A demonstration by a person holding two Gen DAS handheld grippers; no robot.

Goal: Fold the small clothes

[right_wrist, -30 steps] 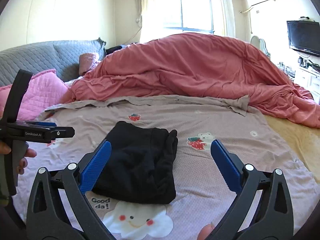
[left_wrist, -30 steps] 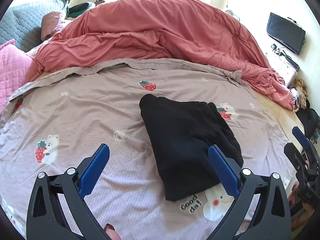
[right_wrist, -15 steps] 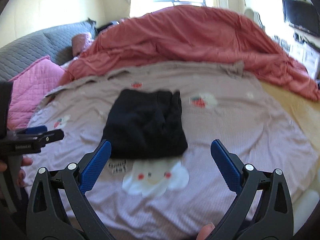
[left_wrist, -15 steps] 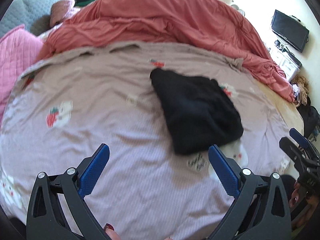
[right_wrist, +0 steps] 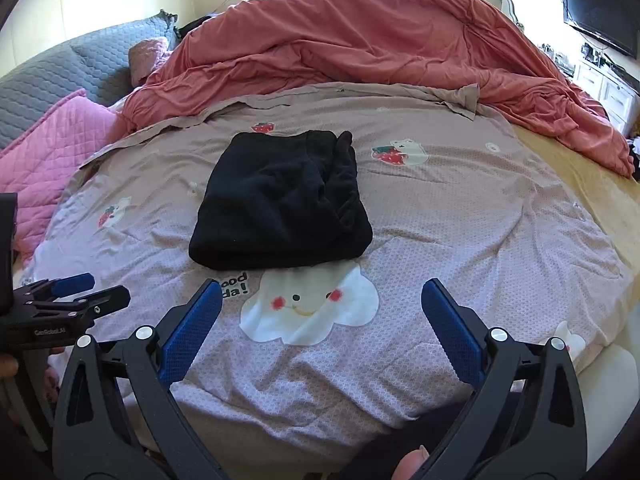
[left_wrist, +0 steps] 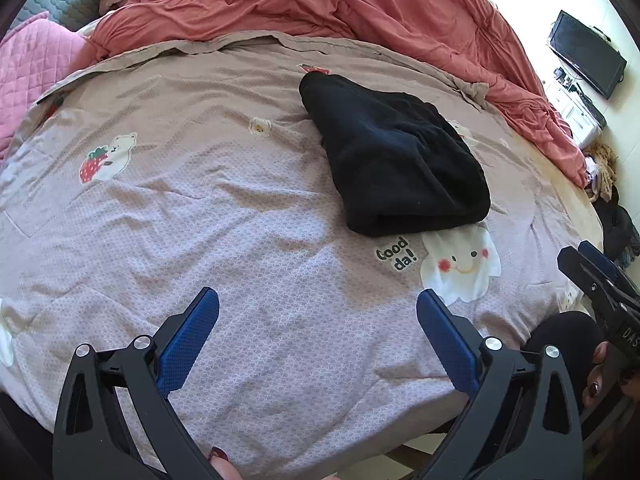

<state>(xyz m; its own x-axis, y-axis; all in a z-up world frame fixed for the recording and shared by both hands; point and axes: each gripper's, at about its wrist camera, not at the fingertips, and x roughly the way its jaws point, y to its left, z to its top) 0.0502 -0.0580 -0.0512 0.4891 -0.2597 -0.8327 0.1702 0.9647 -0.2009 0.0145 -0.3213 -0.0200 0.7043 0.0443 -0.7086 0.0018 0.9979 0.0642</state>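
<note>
- On the bed point(right_wrist: 460, 220), the mauve printed cover is wrinkled and soft; we judge any drag across it would bunch the cover and pull the fold apart.
- Behind it, the red duvet point(right_wrist: 380, 40) is heaped near the far edge of the garment; a push away from us could shove the bundle into that heap.
- Mid-bed, the black garment point(right_wrist: 280, 200) lies folded in a thick bundle, just above the cloud print point(right_wrist: 308, 308). The right side shows loose, rumpled layers, so we think a one-sided lift would let it unroll.
- Our left gripper point(left_wrist: 316, 336) is released, jaws wide, holding nothing, low over the near edge of the bed, well short of the garment.
- Our right gripper point(right_wrist: 320, 328) is likewise spread and empty, hovering near the cloud print.
- Risk: a pinch of only the top layer peels it open; dark fabric hides the edges, so we could misjudge the grasp spot.
</note>
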